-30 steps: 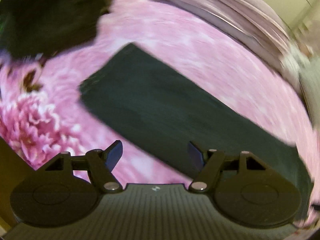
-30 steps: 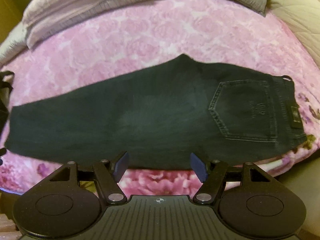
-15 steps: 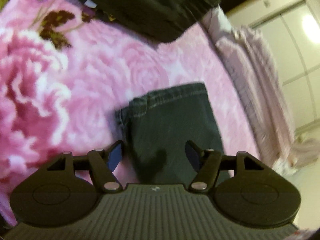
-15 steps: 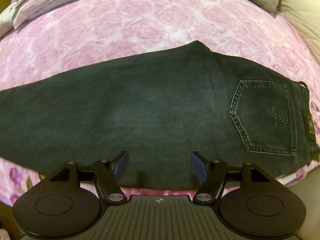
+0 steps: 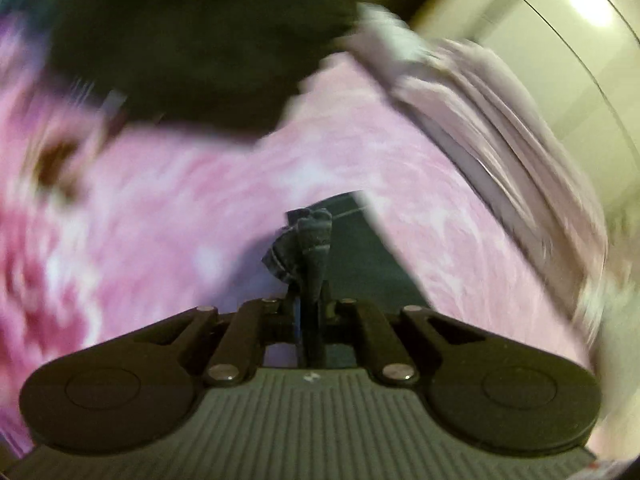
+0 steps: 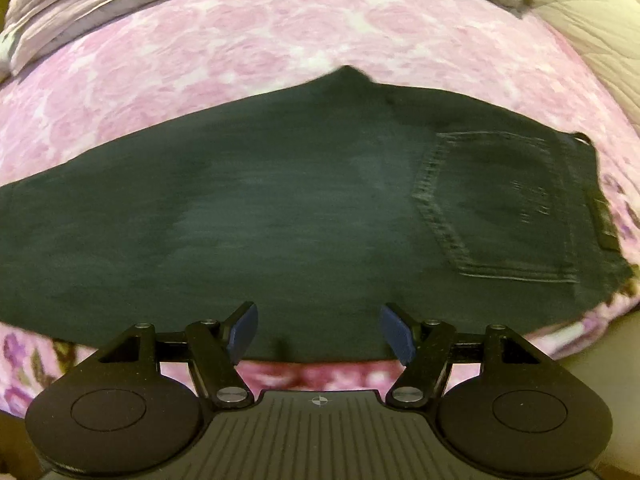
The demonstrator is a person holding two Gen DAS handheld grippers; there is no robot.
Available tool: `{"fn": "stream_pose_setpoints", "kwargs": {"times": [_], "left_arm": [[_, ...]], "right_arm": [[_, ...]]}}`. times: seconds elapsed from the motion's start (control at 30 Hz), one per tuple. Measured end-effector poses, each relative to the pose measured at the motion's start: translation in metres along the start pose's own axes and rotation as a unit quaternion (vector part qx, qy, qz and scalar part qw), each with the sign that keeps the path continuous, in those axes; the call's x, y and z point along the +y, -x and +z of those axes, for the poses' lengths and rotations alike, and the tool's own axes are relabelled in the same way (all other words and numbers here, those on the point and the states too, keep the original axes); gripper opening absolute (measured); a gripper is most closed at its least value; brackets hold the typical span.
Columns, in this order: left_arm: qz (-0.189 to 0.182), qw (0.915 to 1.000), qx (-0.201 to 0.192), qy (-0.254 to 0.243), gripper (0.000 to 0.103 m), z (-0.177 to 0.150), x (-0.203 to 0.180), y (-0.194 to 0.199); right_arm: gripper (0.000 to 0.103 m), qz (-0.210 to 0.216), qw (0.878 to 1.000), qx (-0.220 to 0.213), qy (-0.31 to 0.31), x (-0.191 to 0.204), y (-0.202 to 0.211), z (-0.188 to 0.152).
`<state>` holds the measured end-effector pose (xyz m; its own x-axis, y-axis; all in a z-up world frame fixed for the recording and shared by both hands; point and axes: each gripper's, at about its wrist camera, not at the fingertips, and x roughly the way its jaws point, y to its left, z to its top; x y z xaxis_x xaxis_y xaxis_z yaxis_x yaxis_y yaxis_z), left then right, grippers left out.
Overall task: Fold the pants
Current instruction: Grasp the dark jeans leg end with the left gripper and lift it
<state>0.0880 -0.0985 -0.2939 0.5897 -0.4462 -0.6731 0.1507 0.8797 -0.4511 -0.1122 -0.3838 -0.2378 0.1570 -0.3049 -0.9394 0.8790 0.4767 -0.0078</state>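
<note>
Left gripper [image 5: 308,312] is pinching just a bunched hem corner of the pants [image 5: 310,240] at frame center, so it could slip mid-fold, and the right gripper [image 6: 320,330], jaws spread, holds nothing.

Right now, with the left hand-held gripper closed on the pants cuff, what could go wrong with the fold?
1. The left hand-held gripper pinches only a small bunched bit of the cuff; it may slip out when pulled.
2. The right hand-held gripper is open and holds nothing, so the pants may drag across the pink blanket instead of folding.
3. The left view is blurred by fast motion, so the fold may land crooked.
</note>
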Motion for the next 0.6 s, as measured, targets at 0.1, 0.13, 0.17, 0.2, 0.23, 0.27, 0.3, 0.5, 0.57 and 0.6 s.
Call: {"fn": "stream_pose_setpoints", "kwargs": {"times": [0.1, 0.13, 0.17, 0.2, 0.23, 0.27, 0.3, 0.5, 0.57, 0.6], "left_arm": [[-0.012, 0.9891, -0.025, -0.145, 0.004, 0.005, -0.074, 0.016], [-0.025, 0.9805, -0.035, -0.192, 0.004, 0.002, -0.102, 0.021], [-0.042, 0.9721, -0.042, -0.227, 0.004, -0.004, -0.127, 0.025], [-0.067, 0.961, -0.045, -0.264, 0.004, -0.016, -0.156, 0.034], [-0.09, 0.9506, -0.045, -0.294, 0.004, -0.029, -0.179, 0.041], [-0.116, 0.94, -0.045, -0.318, 0.003, -0.045, -0.2, 0.049], [-0.149, 0.9243, -0.04, -0.349, 0.003, -0.068, -0.224, 0.056], [-0.269, 0.84, 0.076, -0.465, 0.014, -0.235, -0.302, 0.05], [-0.252, 0.8208, 0.152, -0.49, 0.016, -0.29, -0.306, 0.028], [-0.231, 0.8186, 0.172, -0.497, 0.017, -0.308, -0.304, 0.023]], "right_arm": [[0.065, -0.007, 0.999, -0.007, -0.036, -0.028, 0.005, -0.006], [0.065, -0.011, 0.999, -0.009, -0.048, -0.039, 0.006, -0.007], [0.065, -0.014, 0.998, -0.011, -0.058, -0.046, 0.007, -0.008], [0.065, -0.017, 0.997, -0.015, -0.067, -0.055, 0.009, -0.01], [0.065, -0.02, 0.997, -0.019, -0.076, -0.064, 0.011, -0.011], [0.065, -0.022, 0.996, -0.023, -0.085, -0.073, 0.013, -0.012], [0.065, -0.023, 0.995, -0.027, -0.092, -0.081, 0.015, -0.013], [0.065, -0.026, 0.989, -0.044, -0.141, -0.127, 0.016, -0.022], [0.065, -0.014, 0.985, -0.043, -0.164, -0.14, 0.011, -0.026], [0.065, -0.004, 0.984, -0.044, -0.174, -0.143, 0.009, -0.028]]}}
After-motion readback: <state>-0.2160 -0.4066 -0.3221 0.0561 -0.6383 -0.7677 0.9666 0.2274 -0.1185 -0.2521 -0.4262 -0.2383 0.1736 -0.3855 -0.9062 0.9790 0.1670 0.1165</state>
